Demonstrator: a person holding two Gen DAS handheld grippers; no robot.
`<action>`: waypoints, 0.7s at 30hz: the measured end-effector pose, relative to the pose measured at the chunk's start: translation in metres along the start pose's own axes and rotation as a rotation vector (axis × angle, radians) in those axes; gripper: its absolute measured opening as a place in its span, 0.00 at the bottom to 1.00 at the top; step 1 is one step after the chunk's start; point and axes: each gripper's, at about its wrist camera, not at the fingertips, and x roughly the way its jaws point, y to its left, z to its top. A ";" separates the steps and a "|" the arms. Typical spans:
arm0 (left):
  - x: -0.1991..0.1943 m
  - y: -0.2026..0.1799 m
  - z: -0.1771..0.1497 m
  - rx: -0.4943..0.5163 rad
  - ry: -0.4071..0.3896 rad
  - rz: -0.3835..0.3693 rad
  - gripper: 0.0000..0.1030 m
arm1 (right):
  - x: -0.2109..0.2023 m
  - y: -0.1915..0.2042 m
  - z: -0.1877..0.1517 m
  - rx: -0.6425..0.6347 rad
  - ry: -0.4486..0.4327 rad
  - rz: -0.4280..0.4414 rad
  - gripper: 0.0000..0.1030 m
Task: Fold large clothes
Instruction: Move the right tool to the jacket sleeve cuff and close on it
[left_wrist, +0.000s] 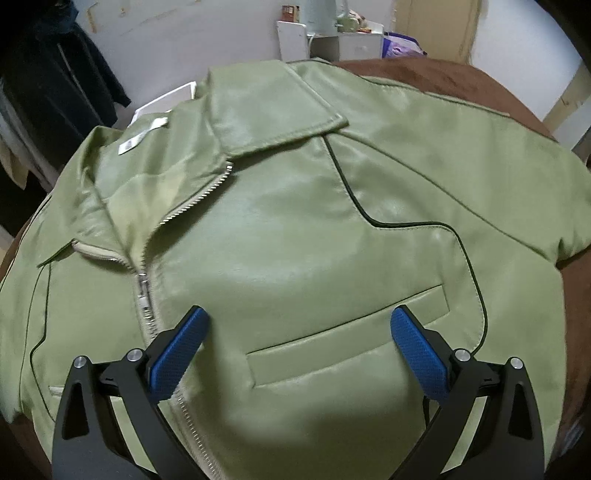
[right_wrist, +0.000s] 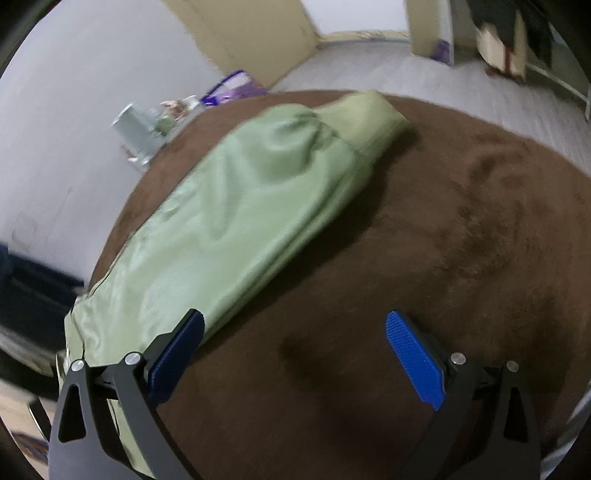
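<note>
A light green leather-look jacket (left_wrist: 280, 229) lies front up on a brown blanket (left_wrist: 461, 85), zipper (left_wrist: 147, 295) partly open, collar spread. My left gripper (left_wrist: 297, 321) is open and empty above its chest, over the welt pocket (left_wrist: 351, 332). In the right wrist view a green sleeve (right_wrist: 236, 214) stretches out across the brown blanket (right_wrist: 461, 240), cuff at the far end. My right gripper (right_wrist: 295, 328) is open and empty, its left finger (right_wrist: 177, 354) over the sleeve's near edge and its right finger over bare blanket.
A white shelf unit (left_wrist: 325, 40) with small items stands behind the bed by the wall. Dark clothes (left_wrist: 55, 81) hang at the far left. A purple bag (right_wrist: 229, 88) sits on the floor beyond the blanket. A doorway (right_wrist: 362, 18) opens at the back.
</note>
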 end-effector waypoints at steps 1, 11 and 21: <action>0.002 -0.001 -0.001 -0.004 -0.002 0.001 0.94 | 0.003 -0.006 0.003 0.024 -0.010 0.008 0.95; 0.002 -0.004 -0.012 0.004 -0.031 -0.011 0.95 | 0.036 -0.032 0.057 0.105 -0.086 0.079 0.96; 0.004 -0.009 -0.013 0.005 -0.051 0.014 0.95 | 0.053 -0.020 0.069 -0.012 -0.068 -0.017 0.96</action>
